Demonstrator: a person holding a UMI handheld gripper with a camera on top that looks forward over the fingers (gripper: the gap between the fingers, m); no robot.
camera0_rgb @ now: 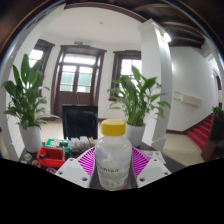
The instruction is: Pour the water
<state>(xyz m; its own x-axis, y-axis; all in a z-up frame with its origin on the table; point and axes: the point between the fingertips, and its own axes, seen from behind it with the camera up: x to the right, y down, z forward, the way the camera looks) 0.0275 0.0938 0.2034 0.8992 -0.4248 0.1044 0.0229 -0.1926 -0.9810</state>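
While the bottle [113,155] stands upright between our gripper [113,172] fingers, we judge the step in hand to be securing a firm hold before any tilt. It is a clear plastic bottle with a yellow cap and a white label, and the pink pads [88,160] flank it on both sides. They sit close against its body, but we cannot tell whether both truly press on it or whether a small gap remains. To do this well, we should clamp squarely on the body below the shoulder, keep the bottle centred between the pads, and lift straight before turning it. The cap looks to be on, so it would likely have to come off before water can flow. We see no cup or other vessel to pour into, so the target must be found first. Counting outward: one bottle, one cap, two pads. Just left of the fingers lies one red object [50,156] with something green by it. Beyond stands one dark chair [80,122], then two potted plants [27,100], one at each side, and wooden doors [78,75] behind.
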